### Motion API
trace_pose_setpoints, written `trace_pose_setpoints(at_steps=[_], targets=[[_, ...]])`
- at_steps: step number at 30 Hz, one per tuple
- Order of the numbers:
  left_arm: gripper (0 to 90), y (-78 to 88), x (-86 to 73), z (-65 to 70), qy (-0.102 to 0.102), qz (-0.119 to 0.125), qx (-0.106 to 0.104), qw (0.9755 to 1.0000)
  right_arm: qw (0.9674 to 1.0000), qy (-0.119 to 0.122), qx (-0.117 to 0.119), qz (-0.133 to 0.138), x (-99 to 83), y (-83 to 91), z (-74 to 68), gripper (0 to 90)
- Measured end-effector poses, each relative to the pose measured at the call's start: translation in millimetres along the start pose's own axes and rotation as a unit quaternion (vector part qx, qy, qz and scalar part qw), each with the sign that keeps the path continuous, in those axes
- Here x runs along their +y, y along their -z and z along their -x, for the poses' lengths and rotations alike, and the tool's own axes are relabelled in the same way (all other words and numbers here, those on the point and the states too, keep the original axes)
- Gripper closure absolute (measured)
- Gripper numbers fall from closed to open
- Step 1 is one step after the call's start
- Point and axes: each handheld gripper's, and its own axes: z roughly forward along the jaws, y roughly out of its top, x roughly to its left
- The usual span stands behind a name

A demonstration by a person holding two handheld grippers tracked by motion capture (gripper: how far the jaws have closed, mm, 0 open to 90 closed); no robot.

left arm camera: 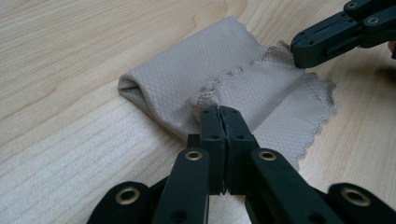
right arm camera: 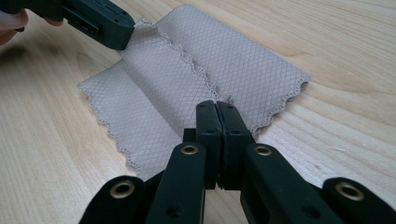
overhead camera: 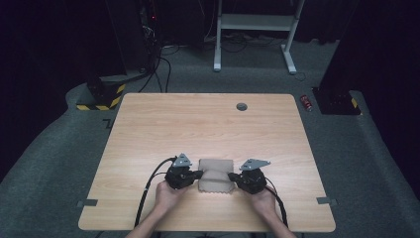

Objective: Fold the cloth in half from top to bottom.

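One beige folded cloth point(overhead camera: 216, 175) with scalloped edges lies on the wooden worktop point(overhead camera: 198, 124) near the person's edge, between two tools. The left tool point(overhead camera: 199, 174) and right tool point(overhead camera: 231, 175) each have jaws pressed together, tips at the cloth's opposite sides, possibly pinching its edge. No writing is legible.
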Motion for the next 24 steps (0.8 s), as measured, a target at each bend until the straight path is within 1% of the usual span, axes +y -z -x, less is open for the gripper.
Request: trace_pose_setpoints(at_steps=[2, 3, 5, 6, 9, 10, 12, 14, 16, 18, 21, 23, 24], targets=[[88.5, 1.7, -1.6, 0.4, -0.002, 0.001, 0.0, 1.0, 1.0, 0.002, 0.002, 0.0, 0.1, 0.9, -1.6, 88.3], [88.5, 2.2, -2.5, 1.3, 0.001, 0.001, -0.002, 1.0, 1.0, 0.001, 0.002, 0.002, 0.0, 1.3, -2.4, 88.3], [88.5, 3.0, -4.0, 2.3, 0.0, -0.002, -0.005, 1.0, 1.0, 0.004, 0.002, 0.002, -0.6, 1.4, -2.7, 88.3], [88.4, 2.9, -4.5, 3.0, -0.001, -0.004, -0.005, 1.0, 1.0, 0.003, 0.002, 0.0, -1.1, 1.2, -2.7, 88.3], [87.3, 1.7, -6.1, 3.6, 0.003, -0.005, -0.004, 1.0, 1.0, -0.003, 0.001, -0.005, -3.1, -0.1, -1.4, 87.9], [86.0, 1.4, -6.6, 3.8, 0.007, -0.006, -0.005, 0.9999, 1.0, -0.004, 0.0, -0.005, -3.6, -0.8, -0.5, 87.6], [81.5, 2.1, -6.9, 3.2, 0.009, -0.008, -0.004, 0.9999, 0.9999, -0.011, 0.001, -0.008, -4.4, -0.7, 0.8, 85.2], [76.2, 3.8, -6.1, 2.2, 0.014, -0.002, -0.003, 0.9999, 0.9998, -0.016, 0.003, -0.008, -4.4, -0.4, 2.9, 82.5], [75.3, 5.4, -4.4, 1.2, 0.024, 0.006, -0.008, 0.9997, 0.9997, -0.022, 0.003, -0.007, -4.1, 0.7, 4.1, 82.9], [76.1, 6.5, -1.9, 0.2, 0.026, 0.013, -0.012, 0.9995, 0.9997, -0.024, 0.002, -0.007, -3.9, 1.6, 4.3, 85.3], [83.6, 7.9, 0.2, 2.1, 0.024, 0.019, -0.02, 0.9993, 0.9998, -0.018, 0.003, -0.007, -4.0, 1.9, 2.7, 88.5], [87.6, 8.2, -0.1, 4.7, 0.02, 0.017, -0.024, 0.9994, 0.9999, -0.012, 0.002, -0.005, -4.3, 2.3, 1.2, 88.7], [89.0, 8.5, -0.4, 5.4, 0.011, 0.013, -0.024, 0.9996, 0.9999, -0.012, 0.003, -0.004, -4.6, 2.7, 0.3, 88.7]])
